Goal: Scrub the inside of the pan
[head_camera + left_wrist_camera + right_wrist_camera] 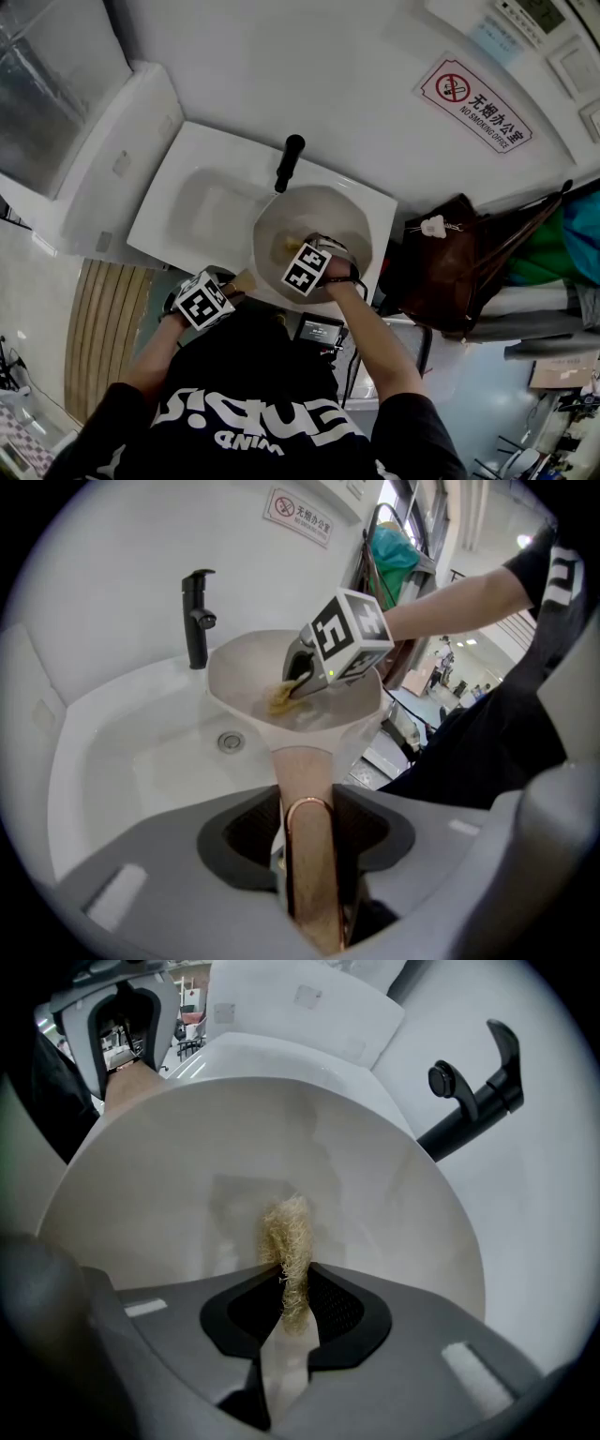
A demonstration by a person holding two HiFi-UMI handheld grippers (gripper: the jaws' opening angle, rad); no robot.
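Closest in, clamped the pan's copper-edged handle in the left hand-held gripper, both pads tight on the handle's sides and nothing else between them. Held the cream pan by that handle out over the white sink, open side up.

Further out, reached down into the pan with the right hand-held gripper, pinched shut on the lower end of a straw-coloured scrubber. Set the scrubber's free tuft against the pan's inner surface, near the middle of the bowl and well apart from the rim. From the head view, placed that hand-held gripper over the pan's near side, with its marker cube up and the forearm slanting in from the lower right.

Left the sink's drain uncovered, below and left of the pan.

Past the pan, met the black tap upright at the sink's back edge, just beside the pan's far rim. Beyond that, faced a white wall with a red-and-white no-smoking sign. Had a brown bag off to the sink's right.
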